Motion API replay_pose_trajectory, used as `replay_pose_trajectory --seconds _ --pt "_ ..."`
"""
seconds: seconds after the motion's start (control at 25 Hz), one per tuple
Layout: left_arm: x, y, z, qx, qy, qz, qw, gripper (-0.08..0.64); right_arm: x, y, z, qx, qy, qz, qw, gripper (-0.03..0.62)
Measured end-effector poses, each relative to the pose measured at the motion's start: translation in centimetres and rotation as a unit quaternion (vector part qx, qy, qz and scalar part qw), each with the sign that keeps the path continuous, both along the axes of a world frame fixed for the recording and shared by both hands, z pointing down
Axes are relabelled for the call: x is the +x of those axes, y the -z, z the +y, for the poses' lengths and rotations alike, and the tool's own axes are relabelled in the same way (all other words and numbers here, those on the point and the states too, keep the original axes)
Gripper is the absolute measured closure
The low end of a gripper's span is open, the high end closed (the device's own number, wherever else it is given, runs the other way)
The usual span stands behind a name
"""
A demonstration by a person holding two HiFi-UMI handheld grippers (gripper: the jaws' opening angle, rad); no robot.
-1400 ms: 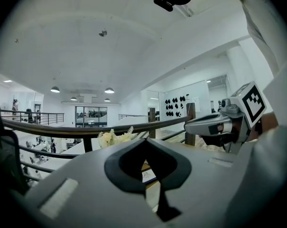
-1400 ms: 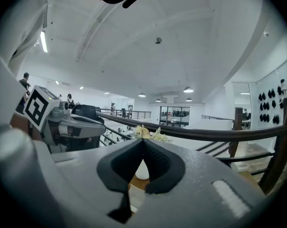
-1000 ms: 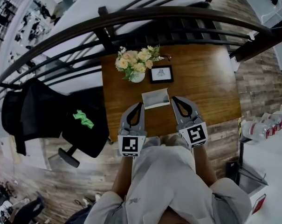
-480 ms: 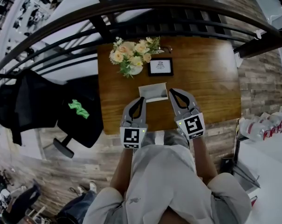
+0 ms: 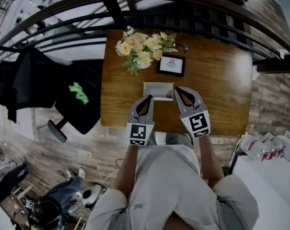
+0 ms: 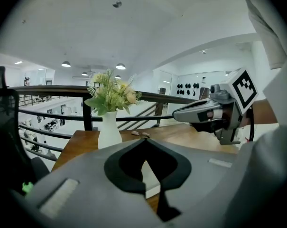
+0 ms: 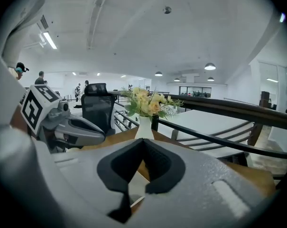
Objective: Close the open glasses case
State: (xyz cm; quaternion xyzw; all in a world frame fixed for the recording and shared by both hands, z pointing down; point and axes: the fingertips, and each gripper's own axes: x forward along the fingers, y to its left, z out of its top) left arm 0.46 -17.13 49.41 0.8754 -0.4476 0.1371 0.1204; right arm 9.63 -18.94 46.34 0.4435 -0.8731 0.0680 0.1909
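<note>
The open glasses case (image 5: pixel 158 91), pale with a white lining, lies on the wooden table (image 5: pixel 216 95) in the head view. My left gripper (image 5: pixel 150 98) is at its near left corner and my right gripper (image 5: pixel 177 89) at its right end. Both are shut with nothing between the jaws. In the left gripper view the shut tips (image 6: pixel 145 139) hang above the case (image 6: pixel 151 178), with the other gripper (image 6: pixel 205 113) to the right. In the right gripper view, a white part of the case (image 7: pixel 136 186) shows through the shut jaws (image 7: pixel 143 140).
A white vase of flowers (image 5: pixel 144 47) and a small framed picture (image 5: pixel 171 65) stand on the table beyond the case. A dark curved railing (image 5: pixel 183 13) runs behind the table. A black office chair (image 5: pixel 73 99) stands to the left. The table's near edge is just under my grippers.
The head view has turned, so the table sits squarer in the frame. Both grippers have stayed shut on either side of the case and have edged a little closer to it.
</note>
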Motion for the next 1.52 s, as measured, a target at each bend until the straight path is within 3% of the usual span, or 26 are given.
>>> replay_pose_trajectory --seconds 0.72,1.52 --pt "1.6 -6.4 -1.5 -0.057 0.062 -0.008 0.9965 0.54 -0.6 -6.8 -2.2 -0.06 0.086 0.043 0.994 0.589" --pt "3.5 -12.4 -3.9 -0.111 0.073 -0.015 0.991 0.54 -2.5 -12.7 -4.7 -0.1 0.155 0.097 0.978 0.589"
